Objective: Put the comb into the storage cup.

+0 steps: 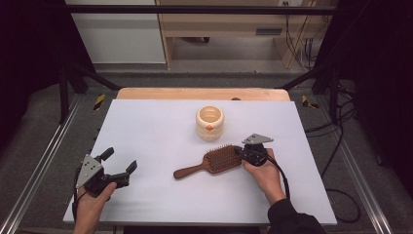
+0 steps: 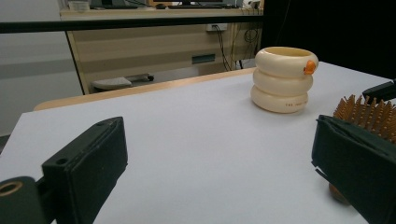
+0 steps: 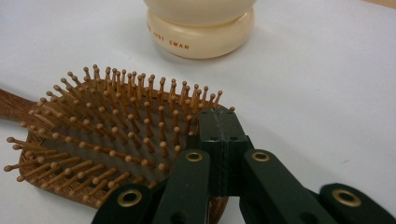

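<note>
A wooden hairbrush (image 1: 210,163) lies bristles up on the white counter (image 1: 156,131), its handle pointing toward the person's left. The right tool (image 1: 242,153) sits at the far edge of the brush head, its jaws pressed together over the rim. Just beyond the brush stands a cream ringed cup (image 1: 209,123) with a small orange mark. The left tool (image 1: 119,163) rests well apart at the counter's left, jaws spread wide around nothing.
</note>
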Demonstrator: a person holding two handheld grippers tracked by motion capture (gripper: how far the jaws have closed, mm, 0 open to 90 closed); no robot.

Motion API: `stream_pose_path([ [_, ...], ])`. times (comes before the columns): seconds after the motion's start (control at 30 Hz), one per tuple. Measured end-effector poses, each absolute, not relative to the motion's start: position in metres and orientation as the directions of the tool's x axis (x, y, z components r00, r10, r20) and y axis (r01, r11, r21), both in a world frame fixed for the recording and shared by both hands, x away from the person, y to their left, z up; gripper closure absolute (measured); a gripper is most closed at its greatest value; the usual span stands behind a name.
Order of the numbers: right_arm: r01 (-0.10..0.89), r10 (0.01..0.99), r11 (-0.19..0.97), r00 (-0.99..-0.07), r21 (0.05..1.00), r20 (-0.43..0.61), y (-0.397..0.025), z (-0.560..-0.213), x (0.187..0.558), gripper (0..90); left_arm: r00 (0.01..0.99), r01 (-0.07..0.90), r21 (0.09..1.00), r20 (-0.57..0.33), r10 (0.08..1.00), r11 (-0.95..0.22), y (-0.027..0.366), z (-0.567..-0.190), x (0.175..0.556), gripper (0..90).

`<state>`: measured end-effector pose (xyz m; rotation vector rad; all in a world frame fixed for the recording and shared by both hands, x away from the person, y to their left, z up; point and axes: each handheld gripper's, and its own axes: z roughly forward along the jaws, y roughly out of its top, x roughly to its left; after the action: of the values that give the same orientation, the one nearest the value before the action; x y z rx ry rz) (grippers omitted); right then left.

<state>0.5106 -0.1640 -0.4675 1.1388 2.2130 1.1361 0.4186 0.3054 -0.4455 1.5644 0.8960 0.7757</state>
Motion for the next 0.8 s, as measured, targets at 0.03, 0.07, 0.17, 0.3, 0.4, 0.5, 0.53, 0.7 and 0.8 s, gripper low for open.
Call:
stream_pose_path([
  [0.03, 0.482, 0.810, 0.337, -0.586, 0.809, 0.012, -0.164, -0.468, 0.511, 90.0, 0.496, 0.137, 0.986, 0.014, 0.868, -0.094, 0.305, -0.445, 0.419, 3.1],
  [0.07, 0.482, 0.810, 0.338, -0.587, 0.808, 0.012, -0.164, -0.468, 0.511, 90.0, 0.497, 0.137, 0.986, 0.014, 0.868, -0.095, 0.305, -0.445, 0.419, 3.2],
  [0.17, 0.479, 0.807, 0.339, -0.591, 0.809, 0.012, -0.162, -0.468, 0.511, 90.0, 0.498, 0.137, 0.986, 0.016, 0.867, -0.097, 0.305, -0.445, 0.419, 3.1],
  [0.3, 0.472, 0.796, 0.347, -0.606, 0.810, 0.012, -0.155, -0.468, 0.510, 90.0, 0.500, 0.137, 0.986, 0.018, 0.866, -0.100, 0.304, -0.446, 0.418, 3.1],
  [0.4, 0.463, 0.784, 0.361, -0.621, 0.809, 0.006, -0.147, -0.468, 0.509, 90.0, 0.501, 0.137, 0.985, 0.019, 0.866, -0.100, 0.304, -0.445, 0.418, 3.1],
  [0.5, 0.453, 0.768, 0.376, -0.641, 0.809, 0.002, -0.135, -0.468, 0.506, 90.0, 0.501, 0.137, 0.985, 0.018, 0.865, -0.100, 0.304, -0.445, 0.418, 3.2],
  [0.53, 0.453, 0.768, 0.376, -0.641, 0.809, 0.002, -0.135, -0.468, 0.506, 90.0, 0.501, 0.137, 0.986, 0.018, 0.865, -0.100, 0.305, -0.445, 0.418, 3.2],
  [0.7, 0.437, 0.745, 0.392, -0.667, 0.810, 0.000, -0.120, -0.468, 0.501, 90.0, 0.502, 0.138, 0.985, 0.019, 0.865, -0.102, 0.304, -0.446, 0.418, 3.2],
  [0.8, 0.430, 0.730, 0.403, -0.683, 0.808, -0.001, -0.112, -0.468, 0.498, 90.0, 0.504, 0.137, 0.985, 0.022, 0.863, -0.105, 0.303, -0.446, 0.418, 3.2],
])
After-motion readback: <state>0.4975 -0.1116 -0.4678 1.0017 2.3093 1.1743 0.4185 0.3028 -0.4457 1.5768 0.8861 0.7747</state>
